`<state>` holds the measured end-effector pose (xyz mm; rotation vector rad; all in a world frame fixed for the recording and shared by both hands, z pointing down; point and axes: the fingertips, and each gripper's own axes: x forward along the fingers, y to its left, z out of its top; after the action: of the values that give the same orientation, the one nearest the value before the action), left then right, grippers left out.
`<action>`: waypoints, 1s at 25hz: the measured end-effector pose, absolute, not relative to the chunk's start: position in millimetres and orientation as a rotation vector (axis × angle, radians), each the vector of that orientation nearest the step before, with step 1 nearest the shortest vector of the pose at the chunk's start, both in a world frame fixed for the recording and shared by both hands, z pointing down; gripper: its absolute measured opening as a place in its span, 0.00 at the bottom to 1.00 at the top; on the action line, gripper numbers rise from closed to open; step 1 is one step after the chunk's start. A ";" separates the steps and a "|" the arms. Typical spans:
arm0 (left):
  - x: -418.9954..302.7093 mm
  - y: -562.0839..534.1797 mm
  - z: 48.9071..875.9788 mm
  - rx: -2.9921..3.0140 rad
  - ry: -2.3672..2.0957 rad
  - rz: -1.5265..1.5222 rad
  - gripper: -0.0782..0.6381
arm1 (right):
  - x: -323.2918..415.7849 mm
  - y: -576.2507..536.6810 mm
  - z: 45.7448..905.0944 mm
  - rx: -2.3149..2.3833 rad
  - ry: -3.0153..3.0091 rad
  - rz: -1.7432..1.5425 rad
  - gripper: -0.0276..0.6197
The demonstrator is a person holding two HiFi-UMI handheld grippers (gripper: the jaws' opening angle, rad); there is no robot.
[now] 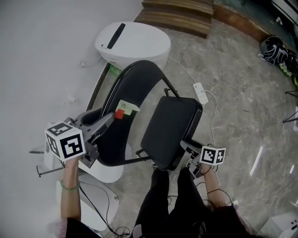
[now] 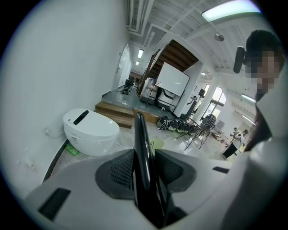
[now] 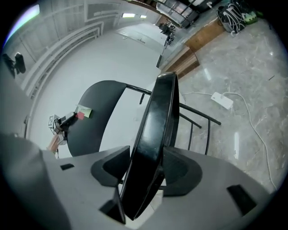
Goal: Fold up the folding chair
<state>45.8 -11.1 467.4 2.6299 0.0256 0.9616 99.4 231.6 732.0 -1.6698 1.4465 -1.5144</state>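
The black folding chair (image 1: 139,118) is stood just in front of the white toilet (image 1: 132,44). Its seat (image 1: 170,130) is tipped up steeply, with the long axis running from the person's legs toward the toilet. The curved backrest (image 1: 125,128) is set on the wall side. The left gripper (image 1: 111,118) is clamped on the backrest's edge, and the right gripper (image 1: 186,148) on the seat's near edge. Each panel is shown edge-on between the pads only in that gripper's own view. A power strip (image 1: 200,93) is laid beside the toilet, and wooden steps (image 1: 177,14) are seen behind it.
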 end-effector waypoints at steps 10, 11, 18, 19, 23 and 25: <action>36.6 -12.1 445.3 2.676 -0.043 1.007 0.28 | 75.5 166.3 689.0 -1.749 1.494 -1.573 0.40; 35.0 -17.0 443.3 2.675 -0.045 1.011 0.28 | 73.6 156.6 685.0 -1.739 1.474 -1.571 0.40; 30.3 -31.8 429.1 2.680 -0.062 1.030 0.28 | 55.2 89.8 661.6 -1.743 1.546 -1.580 0.40; 30.0 -30.6 427.2 2.682 -0.065 1.030 0.28 | 51.7 80.1 659.1 -1.747 1.569 -1.587 0.40; 26.5 -36.1 424.3 2.712 -0.125 1.067 0.28 | 41.2 48.4 654.1 -1.774 1.643 -1.618 0.40; 23.3 -46.3 427.0 2.725 -0.165 1.086 0.28 | 40.6 38.9 657.0 -1.783 1.641 -1.623 0.37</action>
<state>23.3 -46.3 427.0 2.7255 -0.1653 1.0864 40.6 38.9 657.0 -1.7827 1.6415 -1.6231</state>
